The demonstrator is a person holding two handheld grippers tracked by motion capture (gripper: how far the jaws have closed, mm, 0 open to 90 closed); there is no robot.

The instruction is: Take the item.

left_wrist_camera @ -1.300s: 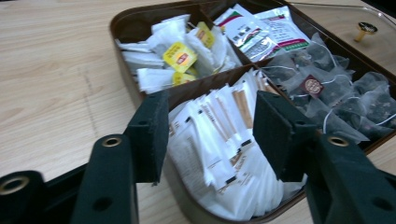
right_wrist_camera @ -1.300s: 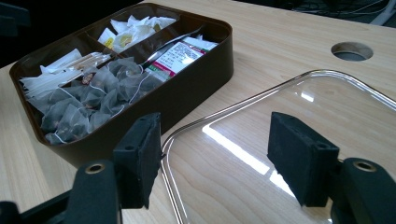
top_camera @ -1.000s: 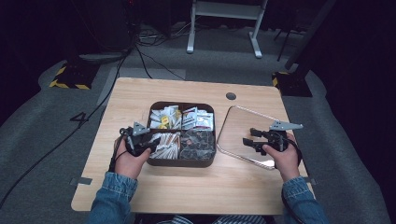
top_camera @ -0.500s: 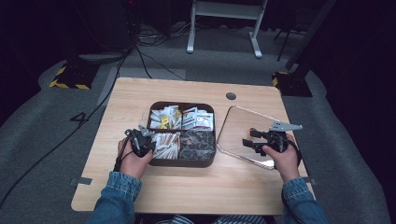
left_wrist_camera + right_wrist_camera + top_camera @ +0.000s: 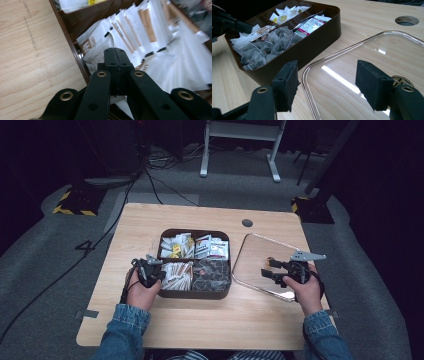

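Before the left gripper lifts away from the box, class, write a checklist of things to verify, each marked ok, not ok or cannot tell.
1. Left gripper jaws closed: ok, they have just been closing and now meet.
2. A white sachet caught between them: cannot tell, the tips sit over the sachets.
3. Brown box flat on the table: ok.
4. Clear lid off the box: ok, it lies beside it.
5. Right gripper out of the way: ok, jaws open above the lid, nothing between them.
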